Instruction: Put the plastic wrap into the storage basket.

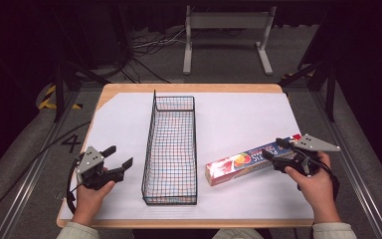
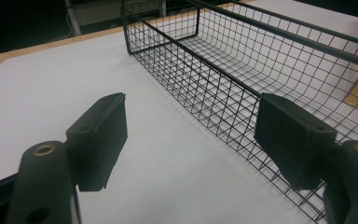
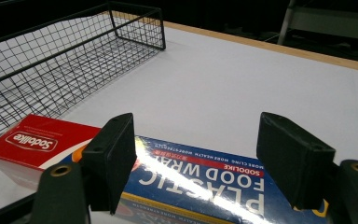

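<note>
Long wire basket (image 1: 170, 149) standing lengthwise on the white sheet (image 1: 238, 114), open top up, empty: most likely the landing spot for the box (image 1: 248, 162). All places below taken from the basket.

Box of plastic food wrap: flat on the sheet, right of the basket, apart from its wall, near end close to the basket's right side, far end angling away and up toward the right edge of the table (image 1: 189, 88). Printed face up, red end nearest the basket in the right gripper view (image 3: 32, 140). Slanted lie probably suits a grab across the narrow width.

Right gripper (image 1: 283, 152): at the box's far end, the end away from the basket, held level and aimed back toward the basket. Jaws spread wide, straddling the box from above, one pad (image 3: 109, 158) over the near long edge, the other (image 3: 291, 158) past the blue face. No pressing on the cardboard visible; nothing clamped yet. Judged as lined up for a pinch across the width, short of closing.

Left gripper (image 1: 117, 160): left of the basket, just beside its near left wall, low over the sheet, pointing at the mesh. Jaws wide apart, empty, bare sheet between the pads (image 2: 100, 137). Probably parked there to steady the basket or simply to wait clear of the drop.

Next step, as a judgement: closing on the box, lifting, carrying over the right wall, lowering lengthwise inside.
</note>
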`<state>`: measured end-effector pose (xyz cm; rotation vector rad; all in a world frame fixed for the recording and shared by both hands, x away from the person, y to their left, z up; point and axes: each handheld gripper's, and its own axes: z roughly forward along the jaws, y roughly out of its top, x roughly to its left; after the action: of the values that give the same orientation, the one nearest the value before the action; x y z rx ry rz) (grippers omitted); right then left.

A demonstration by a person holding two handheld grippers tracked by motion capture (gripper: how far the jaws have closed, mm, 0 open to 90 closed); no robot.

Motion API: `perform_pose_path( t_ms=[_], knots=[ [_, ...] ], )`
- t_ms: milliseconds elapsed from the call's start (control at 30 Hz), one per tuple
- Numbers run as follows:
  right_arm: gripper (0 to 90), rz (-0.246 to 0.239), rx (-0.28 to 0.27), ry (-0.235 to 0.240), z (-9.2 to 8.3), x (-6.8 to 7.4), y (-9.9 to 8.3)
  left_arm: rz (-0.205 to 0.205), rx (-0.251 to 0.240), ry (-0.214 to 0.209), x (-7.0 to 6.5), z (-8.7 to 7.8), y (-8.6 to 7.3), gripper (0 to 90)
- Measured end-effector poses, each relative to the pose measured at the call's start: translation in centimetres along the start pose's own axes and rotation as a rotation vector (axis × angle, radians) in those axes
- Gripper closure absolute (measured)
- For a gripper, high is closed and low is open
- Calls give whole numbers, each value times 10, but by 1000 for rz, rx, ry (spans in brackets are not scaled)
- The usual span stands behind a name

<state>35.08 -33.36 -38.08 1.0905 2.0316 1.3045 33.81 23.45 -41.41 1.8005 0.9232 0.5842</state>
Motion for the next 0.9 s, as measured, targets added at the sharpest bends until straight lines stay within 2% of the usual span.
perform_pose_path(
  t_ms=[200, 433, 467, 500, 567, 800, 900],
  knots=[
    [275, -16, 11, 1, -2, 3, 4, -2, 2, 2, 0, 0, 0, 259],
    [319, -53, 58, 44, -2, 12, 11, -1, 5, 1, 0, 0, 0, 259],
    [318, -57, 64, 56, -1, 15, 13, -1, 5, 2, 0, 0, 0, 259],
    [320, -40, 80, 73, 0, 18, 16, 0, 5, 2, 0, 0, 0, 259],
    [327, -43, 94, 81, 2, 21, 18, -1, 7, 2, 0, 0, 0, 259],
    [422, -101, 191, 170, 16, 47, 32, -4, 1, 3, 1, -1, 0, 259],
    [434, -125, 229, 192, 21, 53, 34, -4, 2, 5, 1, -1, 0, 259]
  ],
)
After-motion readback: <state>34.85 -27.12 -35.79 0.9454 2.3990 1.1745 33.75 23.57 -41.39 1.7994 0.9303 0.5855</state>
